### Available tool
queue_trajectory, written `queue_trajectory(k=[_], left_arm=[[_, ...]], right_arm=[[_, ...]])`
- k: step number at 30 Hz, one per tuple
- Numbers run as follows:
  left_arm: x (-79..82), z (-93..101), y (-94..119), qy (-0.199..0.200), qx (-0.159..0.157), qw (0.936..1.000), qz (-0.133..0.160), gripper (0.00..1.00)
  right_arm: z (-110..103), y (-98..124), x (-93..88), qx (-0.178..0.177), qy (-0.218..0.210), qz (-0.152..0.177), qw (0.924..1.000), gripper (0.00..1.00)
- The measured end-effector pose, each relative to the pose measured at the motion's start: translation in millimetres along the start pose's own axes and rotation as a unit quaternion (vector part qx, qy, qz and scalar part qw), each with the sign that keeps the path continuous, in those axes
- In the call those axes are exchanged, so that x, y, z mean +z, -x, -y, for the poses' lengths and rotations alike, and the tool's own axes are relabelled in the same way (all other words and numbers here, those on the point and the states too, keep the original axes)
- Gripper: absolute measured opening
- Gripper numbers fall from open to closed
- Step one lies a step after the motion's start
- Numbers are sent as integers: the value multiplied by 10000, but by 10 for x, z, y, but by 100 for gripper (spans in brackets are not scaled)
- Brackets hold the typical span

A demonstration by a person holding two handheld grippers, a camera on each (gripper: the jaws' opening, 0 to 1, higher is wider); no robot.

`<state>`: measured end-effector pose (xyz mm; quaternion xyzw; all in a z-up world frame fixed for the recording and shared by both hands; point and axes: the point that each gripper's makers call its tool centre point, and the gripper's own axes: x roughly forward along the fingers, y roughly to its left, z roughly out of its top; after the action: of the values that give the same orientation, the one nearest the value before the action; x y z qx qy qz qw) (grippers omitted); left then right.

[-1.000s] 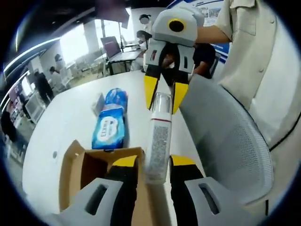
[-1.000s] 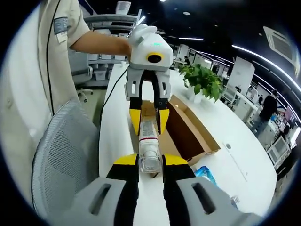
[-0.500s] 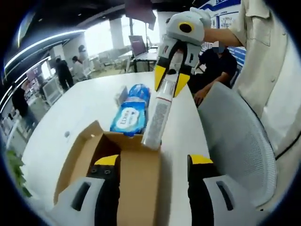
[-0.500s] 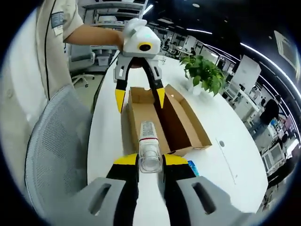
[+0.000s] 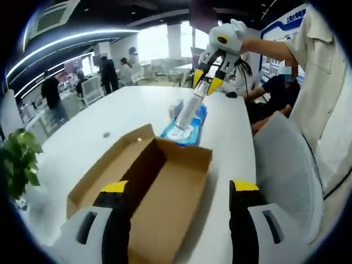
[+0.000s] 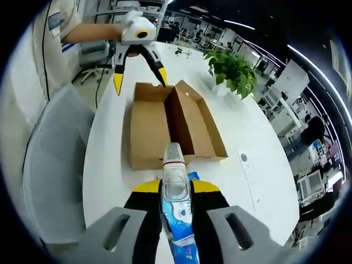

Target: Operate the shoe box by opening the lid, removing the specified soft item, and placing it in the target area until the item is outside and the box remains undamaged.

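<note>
An open cardboard shoe box (image 5: pixel 165 192) (image 6: pixel 148 132) lies on the white table (image 5: pixel 104 115), its inside bare. My right gripper (image 6: pixel 176 190) (image 5: pixel 208 82) is shut on a white tube (image 6: pixel 172 159) (image 5: pixel 190 110) by its clear cap. It holds the tube slanting down over a blue wipes pack (image 5: pixel 190 129) (image 6: pixel 179 223) just beyond the box's end. I cannot tell whether the tube's tip touches the pack. My left gripper (image 5: pixel 180 190) (image 6: pixel 140 81) stands wide open over the other end of the box, holding nothing.
A grey mesh chair (image 5: pixel 286 176) (image 6: pixel 49 165) stands against the table's edge beside the person holding the grippers. A potted plant (image 6: pixel 231 66) (image 5: pixel 16 165) sits on the far side of the box. Desks and people are in the background.
My left gripper opened, let go of the tube and drew back along the box. The right gripper carried the tube away from the box to the blue wipes pack.
</note>
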<state>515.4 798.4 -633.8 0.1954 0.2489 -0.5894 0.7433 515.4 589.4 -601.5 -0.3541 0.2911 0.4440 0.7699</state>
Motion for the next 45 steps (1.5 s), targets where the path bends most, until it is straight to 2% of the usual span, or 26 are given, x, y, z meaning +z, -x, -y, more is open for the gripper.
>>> queue_trajectory(k=[3,7,11,20,24,32,45], left_arm=[[-52,-52,72,169,213,9996,10,85],[-62,-113,179,387,472,9980,178,87],[-122,-161,289,495,708,9961,205,91],[-244,-155,436,777,1055,9910,292,97],[-279,-170,508,913,1241,9872,408,97],[-389,-167,626,1058,1473,9825,429,96],[-589,-175,757,1331,1800,9736,444,92]], right_arm=[[111,5,-53,41,87,-173,9998,16],[272,20,-114,75,212,-416,9989,16],[449,21,-191,150,272,-631,9975,16],[744,-54,-328,376,472,-1225,9906,16],[823,-143,-436,587,560,-1584,9840,16],[951,-394,-585,851,784,-2195,9687,16],[1010,-767,-804,1102,681,-2824,9505,17]])
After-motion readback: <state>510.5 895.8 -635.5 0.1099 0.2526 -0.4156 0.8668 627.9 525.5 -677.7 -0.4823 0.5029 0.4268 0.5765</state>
